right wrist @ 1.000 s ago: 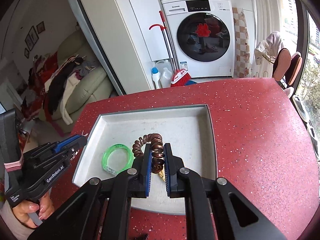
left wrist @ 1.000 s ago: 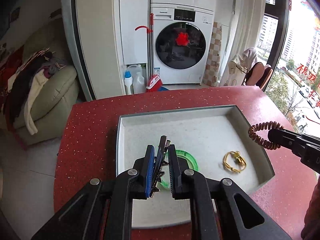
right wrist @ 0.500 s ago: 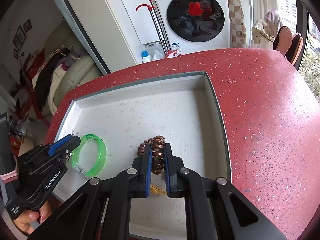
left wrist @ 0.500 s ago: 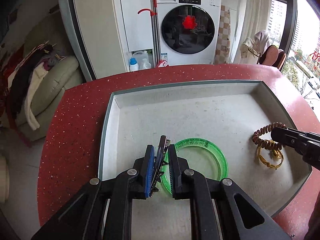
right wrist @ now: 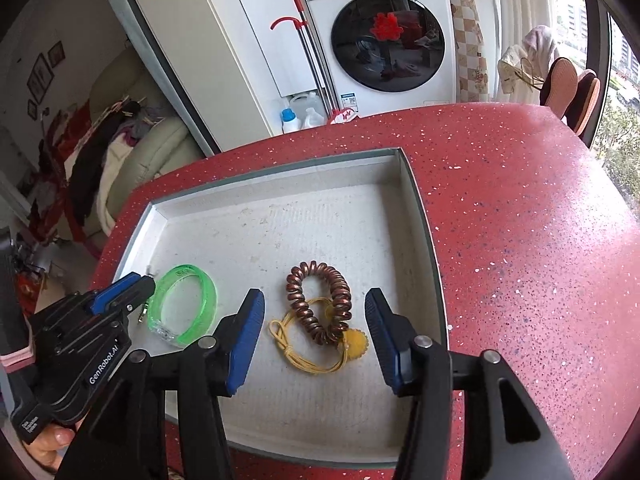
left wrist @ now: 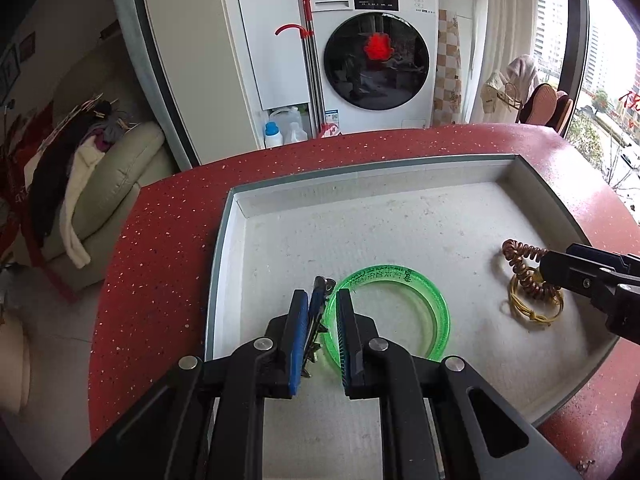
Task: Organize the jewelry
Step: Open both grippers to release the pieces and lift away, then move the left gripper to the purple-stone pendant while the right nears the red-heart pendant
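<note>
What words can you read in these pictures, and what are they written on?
"Panasonic": on the front of the washing machine, top left.
"GenRobot.AI": on the side of the left gripper.
Dark print on the green bangle: too small to read.
Sticker at the washer's lower left and red signs outside the window: too blurred to read.

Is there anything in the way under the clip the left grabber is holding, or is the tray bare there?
Partly in the way. The left gripper holds the hair clip just over the tray, and the green bangle lies right beside it, its near edge passing between the fingers. Tray floor to the clip's left looks bare.
</note>
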### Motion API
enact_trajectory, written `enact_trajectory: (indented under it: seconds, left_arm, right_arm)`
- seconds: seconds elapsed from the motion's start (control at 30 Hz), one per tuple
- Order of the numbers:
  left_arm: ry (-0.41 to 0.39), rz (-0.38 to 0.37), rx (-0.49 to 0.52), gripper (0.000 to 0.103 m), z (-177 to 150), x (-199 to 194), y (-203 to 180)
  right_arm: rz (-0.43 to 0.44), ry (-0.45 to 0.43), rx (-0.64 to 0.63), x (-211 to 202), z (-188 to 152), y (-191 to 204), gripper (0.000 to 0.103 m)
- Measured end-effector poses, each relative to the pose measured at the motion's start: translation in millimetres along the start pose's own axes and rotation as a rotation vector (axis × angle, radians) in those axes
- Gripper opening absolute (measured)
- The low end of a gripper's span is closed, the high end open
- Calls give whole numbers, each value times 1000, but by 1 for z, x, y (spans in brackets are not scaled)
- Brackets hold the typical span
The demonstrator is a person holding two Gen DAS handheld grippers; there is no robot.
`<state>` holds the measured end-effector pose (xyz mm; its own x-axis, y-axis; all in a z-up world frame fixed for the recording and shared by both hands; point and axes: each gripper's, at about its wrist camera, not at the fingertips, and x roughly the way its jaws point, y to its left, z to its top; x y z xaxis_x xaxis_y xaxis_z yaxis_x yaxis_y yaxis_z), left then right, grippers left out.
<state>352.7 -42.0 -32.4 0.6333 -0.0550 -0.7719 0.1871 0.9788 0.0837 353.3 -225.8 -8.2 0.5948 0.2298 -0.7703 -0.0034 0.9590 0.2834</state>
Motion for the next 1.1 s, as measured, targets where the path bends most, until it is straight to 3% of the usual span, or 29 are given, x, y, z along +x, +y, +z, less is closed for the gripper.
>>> enact_trajectory:
  seconds: [0.47, 0.63, 0.67, 0.7, 0.73, 0.8, 0.97, 1.03, 1.1]
  left_arm:
    - [-43, -46, -35, 33, -4, -38, 12]
    - [-61, -75, -47, 34, -11, -56, 16]
    - [-65, -78, -49, 44, -13, -59, 16]
    - [-67, -78, -52, 93, -15, -64, 18]
    - [-76, -69, -64, 103, -17, -68, 20]
    - [-125, -57, -76, 103, -23, -82, 24]
    - [-137, -59, -75, 103, -35, -102, 30]
    - [-150, -56, -75, 103, -42, -111, 34]
    - [-157, -55, -77, 103, -49, -119, 39]
  right_arm:
    - [12, -56, -8, -45, -11, 16, 62]
    - [2, -76, -24, -61, -20, 24, 70]
    - [0, -79, -28, -64, -21, 26, 71]
    - [-3, -82, -31, -66, -23, 27, 71]
    - [-5, -84, -35, -70, -25, 29, 73]
    - [-8, -90, -42, -76, -29, 33, 75]
    - [-10, -110, -60, -96, -44, 40, 80]
    - [-7, -124, -64, -106, -50, 42, 89]
    - [18, -132, -63, -114, -58, 42, 89]
